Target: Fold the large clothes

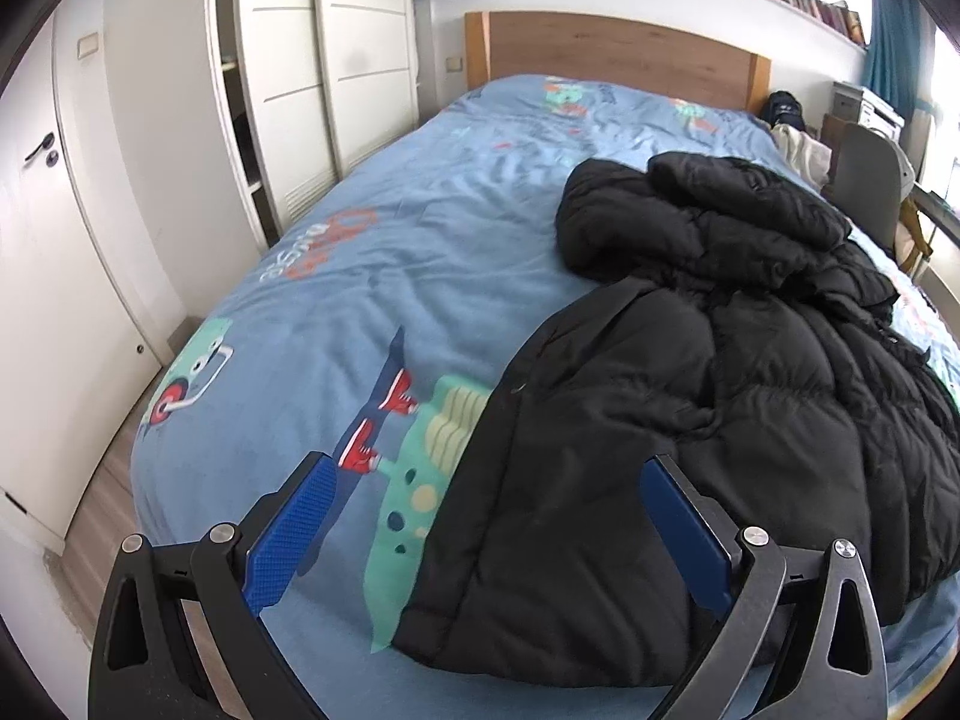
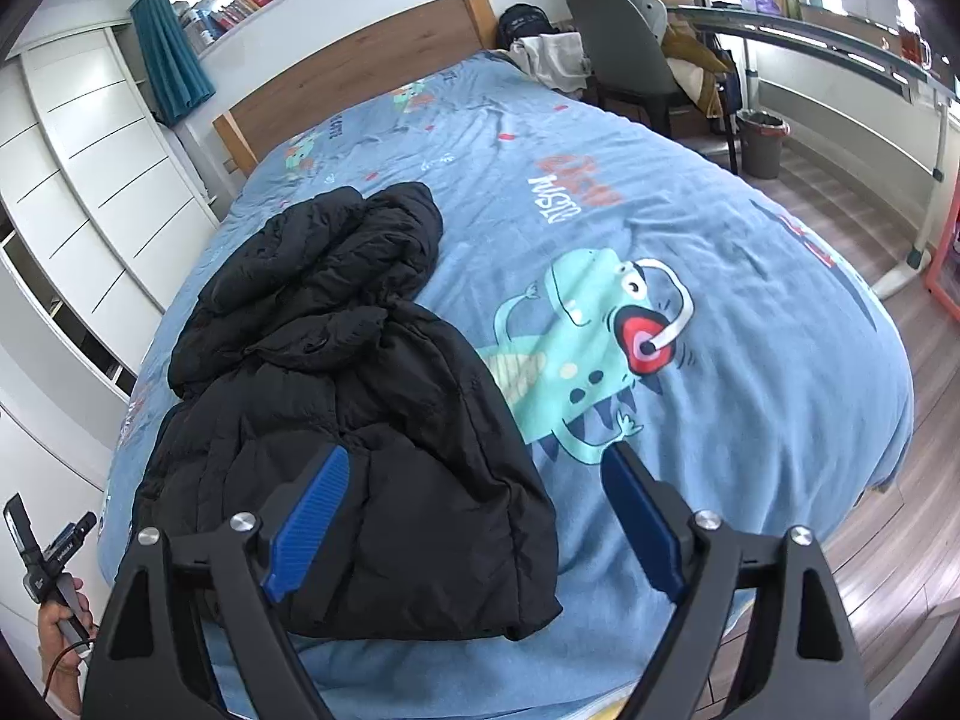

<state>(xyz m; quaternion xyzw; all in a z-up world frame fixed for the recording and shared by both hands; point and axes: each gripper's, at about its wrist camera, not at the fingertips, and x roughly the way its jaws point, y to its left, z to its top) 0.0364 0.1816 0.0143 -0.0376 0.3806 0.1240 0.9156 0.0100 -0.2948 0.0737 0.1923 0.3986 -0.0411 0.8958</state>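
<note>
A black puffer jacket (image 1: 690, 390) lies crumpled on the blue dinosaur-print bed cover (image 1: 390, 240), its lower hem near the foot of the bed. My left gripper (image 1: 489, 465) is open above the hem's left corner, and its blue pads touch nothing. In the right wrist view the jacket (image 2: 360, 420) sits left of centre with its hood end bunched toward the headboard. My right gripper (image 2: 477, 453) is open wide over the hem's right corner, with its left pad over black fabric and its right pad over the bed cover (image 2: 720, 240).
White wardrobe doors (image 1: 336, 72) and a room door (image 1: 72, 240) stand left of the bed. A wooden headboard (image 2: 360, 66) is at the far end. A grey chair (image 2: 624, 54), a desk and a bin (image 2: 762, 141) stand to the right. A hand (image 2: 57, 618) holds the other gripper's handle.
</note>
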